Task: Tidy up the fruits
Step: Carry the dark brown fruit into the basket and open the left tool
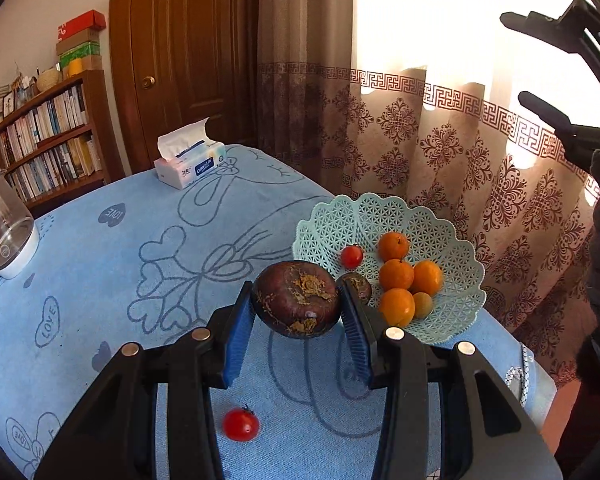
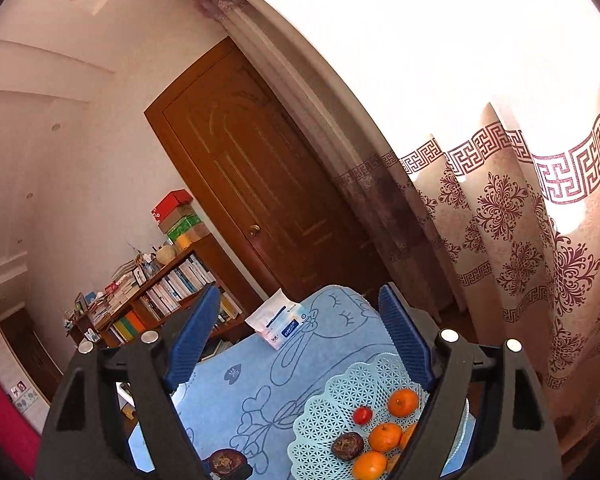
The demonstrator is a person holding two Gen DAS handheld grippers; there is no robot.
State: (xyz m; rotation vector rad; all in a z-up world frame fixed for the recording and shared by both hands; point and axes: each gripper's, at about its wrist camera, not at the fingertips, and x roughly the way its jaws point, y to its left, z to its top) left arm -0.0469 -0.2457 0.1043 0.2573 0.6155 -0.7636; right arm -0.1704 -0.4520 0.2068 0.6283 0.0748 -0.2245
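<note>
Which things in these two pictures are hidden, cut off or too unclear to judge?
- Left wrist view: dark fruit in the basket mostly hidden behind a pad of the left gripper, which grips the passion fruit.
- Left wrist view: glass jar cut off by the left edge.
- Right wrist view: some oranges hidden behind a finger of the empty right gripper.
- Right wrist view: the held passion fruit cut off by the bottom edge.

The basket point(image 1: 456, 312) was perforated plastic; the tabletop point(image 1: 100, 264) wore matt blue terry cloth; the mangosteen point(image 1: 296, 300) had rough, dull rind.
</note>
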